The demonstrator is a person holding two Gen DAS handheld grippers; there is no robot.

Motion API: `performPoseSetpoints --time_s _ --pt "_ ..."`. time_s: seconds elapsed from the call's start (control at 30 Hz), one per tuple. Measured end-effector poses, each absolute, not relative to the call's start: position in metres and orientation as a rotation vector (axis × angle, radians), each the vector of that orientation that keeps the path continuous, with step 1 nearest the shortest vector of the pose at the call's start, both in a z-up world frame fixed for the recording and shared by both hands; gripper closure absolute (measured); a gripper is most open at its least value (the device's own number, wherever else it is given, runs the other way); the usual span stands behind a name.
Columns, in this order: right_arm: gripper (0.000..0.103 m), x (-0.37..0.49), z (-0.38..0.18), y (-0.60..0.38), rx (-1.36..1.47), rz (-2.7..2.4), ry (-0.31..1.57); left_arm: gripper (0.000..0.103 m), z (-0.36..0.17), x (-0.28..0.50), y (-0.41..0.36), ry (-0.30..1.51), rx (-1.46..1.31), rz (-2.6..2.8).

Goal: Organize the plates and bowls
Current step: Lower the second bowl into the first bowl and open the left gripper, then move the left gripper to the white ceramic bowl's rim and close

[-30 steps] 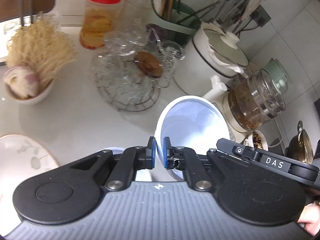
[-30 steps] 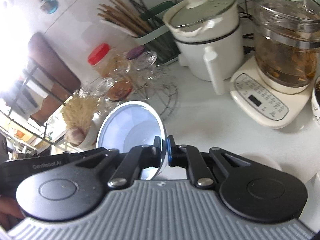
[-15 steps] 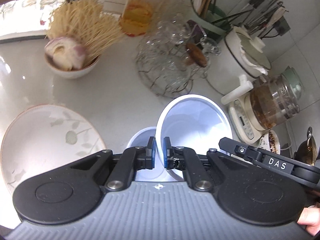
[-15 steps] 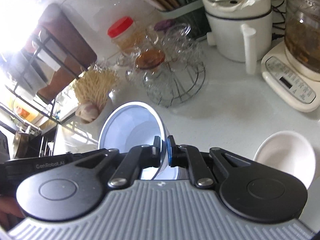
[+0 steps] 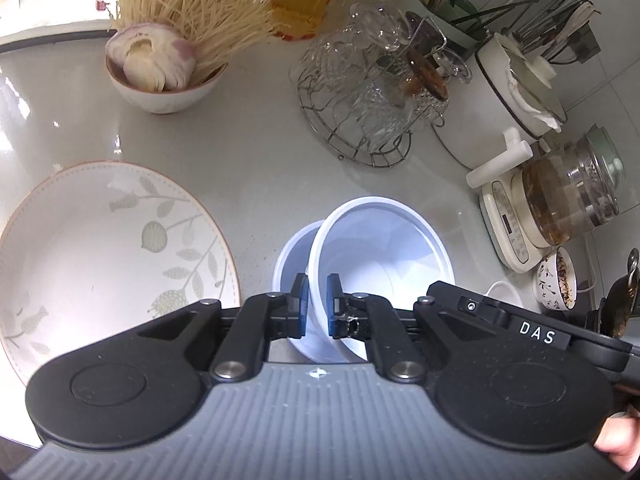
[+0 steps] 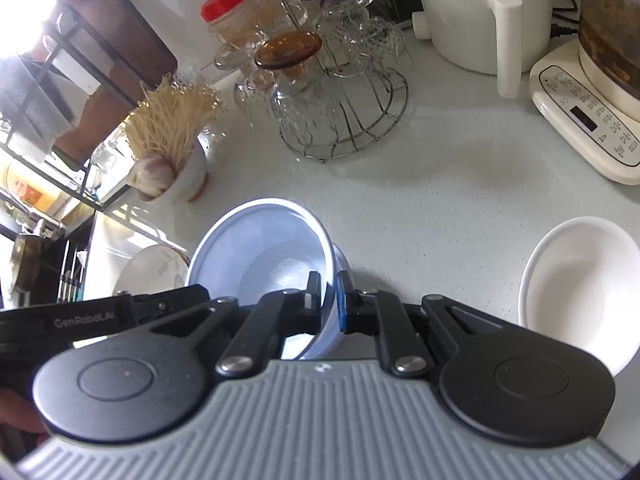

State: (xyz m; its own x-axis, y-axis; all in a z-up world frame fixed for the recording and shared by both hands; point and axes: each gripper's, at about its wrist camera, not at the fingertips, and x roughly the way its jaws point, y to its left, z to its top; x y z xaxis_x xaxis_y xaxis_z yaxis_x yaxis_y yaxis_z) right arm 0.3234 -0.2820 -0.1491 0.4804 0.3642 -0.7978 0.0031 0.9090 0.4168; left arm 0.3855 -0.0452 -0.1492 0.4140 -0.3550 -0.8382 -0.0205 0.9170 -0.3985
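Note:
A white bowl (image 5: 384,260) hangs tilted just above the counter, held by both grippers at opposite sides. My left gripper (image 5: 314,306) is shut on its left rim. My right gripper (image 6: 329,300) is shut on the same bowl (image 6: 264,256) at its right rim. A second pale bowl (image 5: 290,258) stands right beneath it, and its edge (image 6: 343,262) peeks out in the right wrist view. To the left lies a large leaf-patterned plate (image 5: 100,256). An empty white bowl (image 6: 576,288) sits at the right.
At the back stand a bowl of noodles and garlic (image 5: 160,80), a wire rack of glasses (image 5: 372,96), a white pot (image 5: 516,92) and a glass tea maker (image 5: 560,200). A small patterned cup (image 5: 558,280) is at the right.
Both grippers have sunk toward the counter with the bowl. The plate, the lower bowl and the white bowl at the right have come into view.

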Motion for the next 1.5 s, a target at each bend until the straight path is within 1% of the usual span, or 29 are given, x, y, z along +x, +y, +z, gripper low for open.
performPoseSetpoints --time_s 0.47,0.5,0.57,0.6,0.63,0.67,0.7,0.83,1.2,1.5 --pt "0.091 0.330 -0.163 -0.281 0.395 0.243 1.102 0.093 -0.158 0.380 -0.042 1.146 -0.416 -0.173" --pt "0.091 0.330 -0.163 -0.281 0.401 0.246 1.103 0.093 -0.157 0.380 -0.041 1.147 -0.416 -0.172" --pt "0.091 0.329 -0.161 -0.282 0.407 0.247 1.103 0.088 -0.156 0.378 -0.040 1.141 -0.417 -0.164" --pt "0.084 0.329 -0.159 -0.282 0.413 0.243 1.098 0.081 -0.155 0.378 -0.039 1.138 -0.418 -0.161" --pt "0.071 0.327 -0.158 -0.283 0.428 0.242 1.091 0.077 -0.154 0.377 -0.038 1.133 -0.417 -0.161" --pt "0.063 0.326 -0.156 -0.284 0.446 0.246 1.079 0.076 -0.151 0.376 -0.037 1.122 -0.414 -0.161" --pt "0.059 0.324 -0.154 -0.285 0.449 0.244 1.068 0.075 -0.149 0.375 -0.036 1.113 -0.410 -0.163" --pt "0.059 0.317 -0.139 -0.284 0.437 0.228 1.018 0.075 -0.135 0.371 -0.034 1.080 -0.389 -0.183" --pt "0.059 0.279 -0.090 -0.273 0.367 0.156 0.805 0.075 -0.092 0.358 -0.035 0.974 -0.279 -0.307" --pt "0.059 0.235 -0.074 -0.261 0.353 0.034 0.700 0.075 -0.069 0.342 -0.035 0.914 -0.199 -0.432"
